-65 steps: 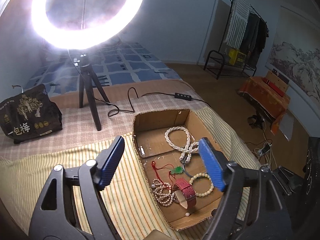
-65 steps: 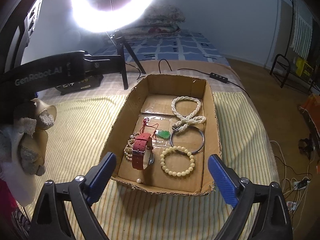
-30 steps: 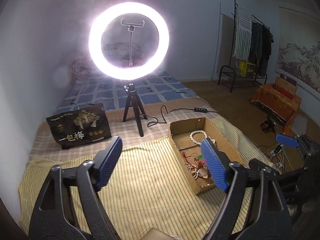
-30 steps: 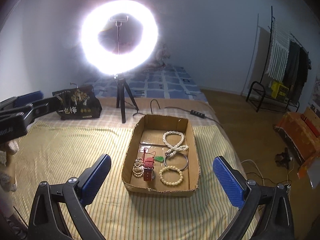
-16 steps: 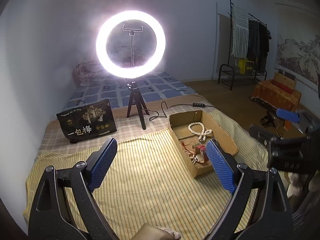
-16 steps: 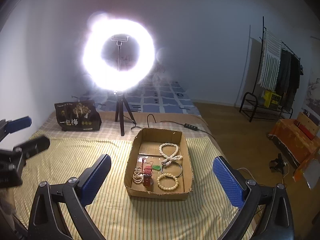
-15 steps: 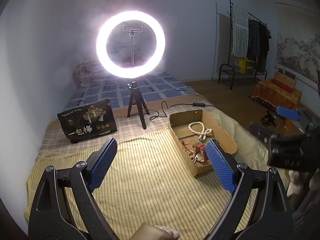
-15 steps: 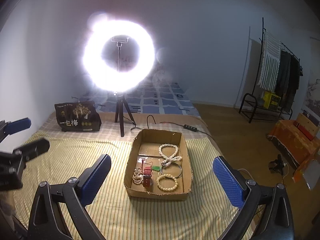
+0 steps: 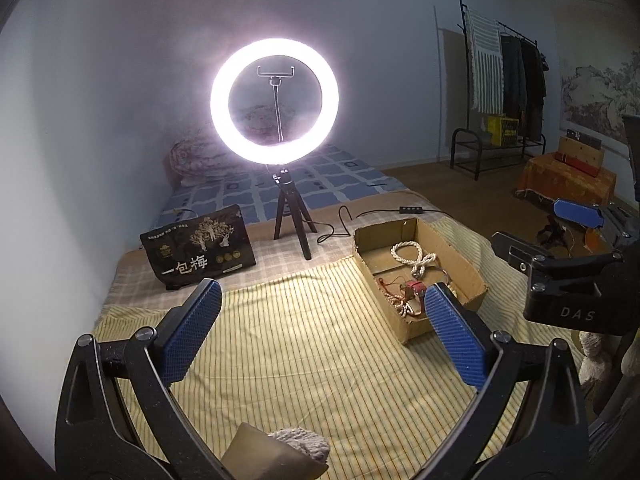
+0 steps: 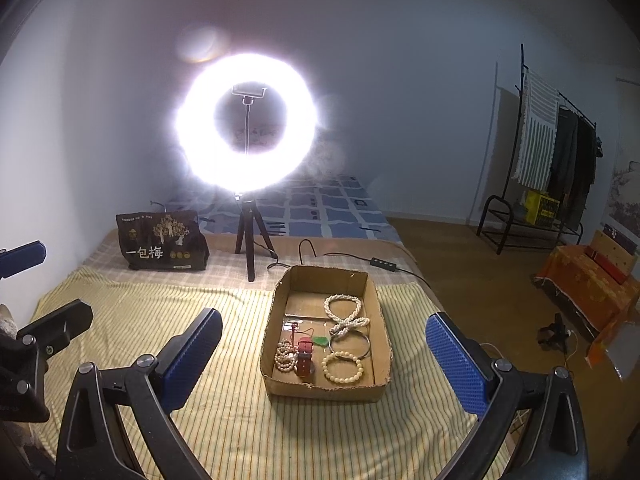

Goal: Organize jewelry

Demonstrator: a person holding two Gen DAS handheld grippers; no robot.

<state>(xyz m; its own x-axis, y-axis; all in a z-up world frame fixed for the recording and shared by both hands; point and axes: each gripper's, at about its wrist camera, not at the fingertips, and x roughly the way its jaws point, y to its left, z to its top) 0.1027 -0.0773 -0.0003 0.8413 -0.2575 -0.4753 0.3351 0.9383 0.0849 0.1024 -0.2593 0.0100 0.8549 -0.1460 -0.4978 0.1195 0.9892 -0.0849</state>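
Cardboard box [image 10: 326, 390] taken as landmark; it sits on the yellow striped cloth [image 10: 168, 320] covering the bed, open side up.

Far left of the box: left gripper [image 9: 322, 332] — jaws opening, wide apart, nothing between them, hovering over bare cloth. From the right wrist view only its blue pads and black frame show at the frame's left edge.

Left of the box, further back: dark printed bag [image 10: 162, 246] standing on the checked blanket. Between bag and box, behind the box's far-left corner: ring light [image 10: 246, 122] on a small black tripod [image 10: 250, 240], lit, glare strong.

Inside the box, left to right in the right wrist view:
- small pearl strand [image 10: 285, 356], bunched at the near-left
- red watch strap [image 10: 305, 360], just beside the pearls, touching or nearly so
- red cord with green pendant [image 10: 319, 341], behind the watch
- cream bead bracelet [image 10: 343, 367], near-right
- thin metal bangle [image 10: 350, 344], just behind the bead bracelet
- knotted pearl necklace [image 10: 346, 314], toward the far wall, its knot overlapping the bangle

Behind the box: black cable with inline switch [image 10: 383, 264].

In front of the box: right gripper [image 10: 324, 354] — jaws apart, empty, the box framed between the pads but well beyond them.

Far right of the box: clothes rack [image 10: 556, 160] by the wall; orange draped stand [image 10: 588, 284] on the floor.
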